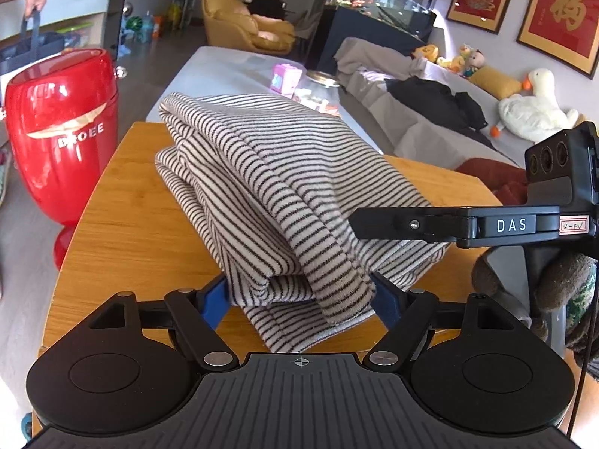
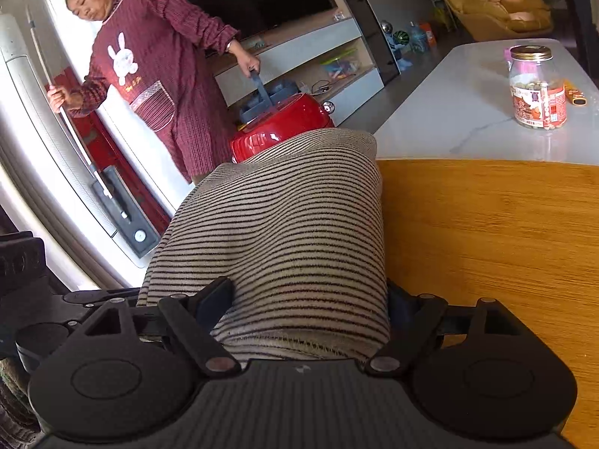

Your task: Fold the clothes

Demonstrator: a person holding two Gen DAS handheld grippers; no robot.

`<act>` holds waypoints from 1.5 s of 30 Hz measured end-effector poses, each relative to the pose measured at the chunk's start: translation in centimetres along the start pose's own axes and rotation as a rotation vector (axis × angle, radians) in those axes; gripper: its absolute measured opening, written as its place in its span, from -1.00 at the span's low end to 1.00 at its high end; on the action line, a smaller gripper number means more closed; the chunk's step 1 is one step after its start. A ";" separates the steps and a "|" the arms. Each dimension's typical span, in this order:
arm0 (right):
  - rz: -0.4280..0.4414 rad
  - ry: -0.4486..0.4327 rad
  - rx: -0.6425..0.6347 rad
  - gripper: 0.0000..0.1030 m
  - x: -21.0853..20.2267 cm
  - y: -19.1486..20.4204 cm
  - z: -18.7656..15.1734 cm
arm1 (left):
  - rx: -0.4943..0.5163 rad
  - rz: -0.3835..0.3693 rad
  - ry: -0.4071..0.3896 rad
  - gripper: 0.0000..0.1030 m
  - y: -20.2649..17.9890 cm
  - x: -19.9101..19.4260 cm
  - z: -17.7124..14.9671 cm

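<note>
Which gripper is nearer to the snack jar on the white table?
Right. The right gripper grips the side of the striped garment, the snack jar ahead to its right; the left gripper grips the garment's end, farther back.

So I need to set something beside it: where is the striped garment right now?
The striped garment lies bunched on the wooden table, centre of both wrist views, its near ends between the left gripper fingers and the right gripper fingers.

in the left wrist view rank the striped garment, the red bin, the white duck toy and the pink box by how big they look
1. striped garment, though it lies nearest the camera, which inflates it
2. red bin
3. white duck toy
4. pink box, far back on the grey table, so its true size is unsure
</note>
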State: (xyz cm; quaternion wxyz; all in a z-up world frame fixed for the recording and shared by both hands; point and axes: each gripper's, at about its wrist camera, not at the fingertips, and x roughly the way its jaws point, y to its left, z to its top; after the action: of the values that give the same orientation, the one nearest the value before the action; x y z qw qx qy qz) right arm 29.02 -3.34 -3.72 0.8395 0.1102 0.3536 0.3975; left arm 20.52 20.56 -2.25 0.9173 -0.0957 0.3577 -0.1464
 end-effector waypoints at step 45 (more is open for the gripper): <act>-0.400 -0.093 -0.064 1.00 -3.0 -1.4 2.5 | 0.083 -0.054 -0.156 0.72 0.6 4.6 6.0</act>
State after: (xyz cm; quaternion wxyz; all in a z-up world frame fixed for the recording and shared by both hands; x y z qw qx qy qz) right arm 30.23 -6.26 -0.99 0.9202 0.0294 0.3168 0.2281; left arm 27.98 20.04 -0.94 0.9413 -0.0781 0.2760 -0.1779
